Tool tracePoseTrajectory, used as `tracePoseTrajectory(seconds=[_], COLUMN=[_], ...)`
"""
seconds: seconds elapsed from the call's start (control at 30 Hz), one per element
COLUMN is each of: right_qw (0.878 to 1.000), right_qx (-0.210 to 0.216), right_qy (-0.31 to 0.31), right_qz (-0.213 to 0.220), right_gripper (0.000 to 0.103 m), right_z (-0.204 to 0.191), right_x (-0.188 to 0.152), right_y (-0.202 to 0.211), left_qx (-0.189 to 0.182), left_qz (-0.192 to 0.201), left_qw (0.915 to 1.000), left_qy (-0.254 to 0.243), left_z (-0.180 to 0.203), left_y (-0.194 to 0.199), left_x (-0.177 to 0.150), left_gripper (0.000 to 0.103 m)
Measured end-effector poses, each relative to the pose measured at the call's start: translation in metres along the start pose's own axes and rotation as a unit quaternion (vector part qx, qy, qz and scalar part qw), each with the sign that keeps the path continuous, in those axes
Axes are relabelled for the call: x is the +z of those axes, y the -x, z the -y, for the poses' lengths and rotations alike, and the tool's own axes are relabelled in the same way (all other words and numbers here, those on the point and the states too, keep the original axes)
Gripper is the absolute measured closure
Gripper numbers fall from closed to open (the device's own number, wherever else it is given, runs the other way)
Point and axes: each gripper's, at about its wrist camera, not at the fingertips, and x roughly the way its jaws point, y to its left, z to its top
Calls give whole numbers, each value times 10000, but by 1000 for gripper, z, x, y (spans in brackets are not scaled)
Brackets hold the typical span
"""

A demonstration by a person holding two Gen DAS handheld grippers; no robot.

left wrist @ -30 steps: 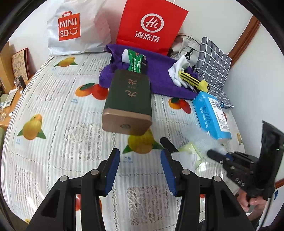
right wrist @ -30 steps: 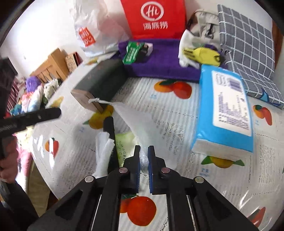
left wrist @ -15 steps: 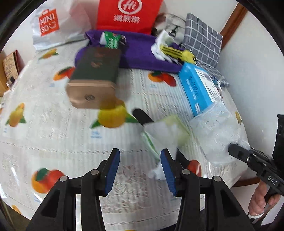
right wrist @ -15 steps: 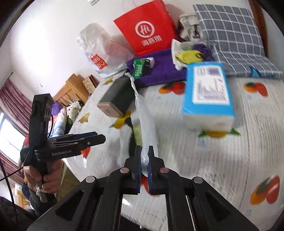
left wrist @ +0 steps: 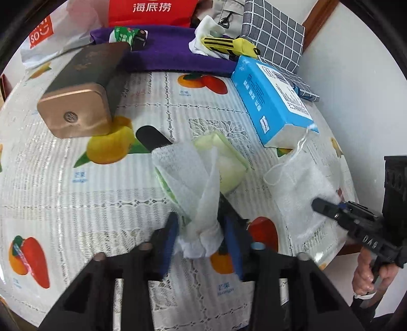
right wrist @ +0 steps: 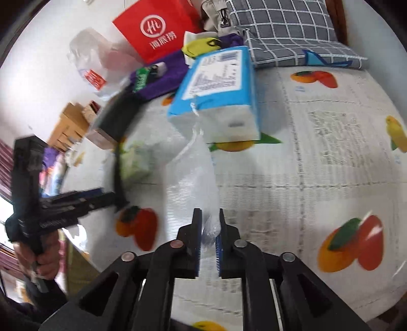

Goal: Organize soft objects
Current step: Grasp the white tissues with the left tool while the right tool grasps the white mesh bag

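My left gripper (left wrist: 202, 239) points down at the fruit-print tablecloth (left wrist: 76, 203). Its jaws are closing on the bunched end of a white wipe (left wrist: 188, 178), and the blue pads touch both sides of the bunch. The wipe drapes over a pale green packet (left wrist: 229, 163) and a black strip (left wrist: 152, 137). The jaws of my right gripper (right wrist: 209, 236) are opening. A clear drawstring bag (right wrist: 195, 178) lies flat on the cloth with its crumpled end loose between the pads. The left wrist view shows that bag (left wrist: 305, 188) by the table's right edge.
A blue tissue pack (left wrist: 274, 101) lies just beyond the bag. A dark green box with a copper end (left wrist: 76, 109) is at the left. At the back are a purple towel (left wrist: 173, 53), a red paper bag (left wrist: 152, 10) and a checked cushion (left wrist: 274, 33).
My left gripper came down and forward over the wipe, and its jaws narrowed onto it. My right gripper swung right and lowered the clear bag to the cloth, then its jaws parted.
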Motion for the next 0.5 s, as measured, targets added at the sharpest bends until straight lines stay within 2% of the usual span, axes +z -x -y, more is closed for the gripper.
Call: tracePoseTrajectory(seconds=[0.03,0.1,0.27,0.3,0.5], right_qw=[9999,9992,9955,9946,9934], right_qx=[-104,-363,-733,-787,-739], right_qy=[69,191,558,620,862], right_qz=[-23,-9,202,251,146], right_gripper=[77,48,26,23,22], right_z=[-1,-3,-12,-15,-28], right_x=[0,-2,-7,-8,-12], right_y=[-1,-3,-2,-3,-23], left_qx=[-44,-4,254,343,734], left_qz=[4,75,306,324,331], left_qw=[10000,9999,9992,9989,9960], left_qy=[31,69,16,36,381], left_z=[-1,-3,-10,-13,-43], left_y=[-1,1,19,23,31], left_x=[0,0,0,0,1], left_gripper=[81,83,84,84,84])
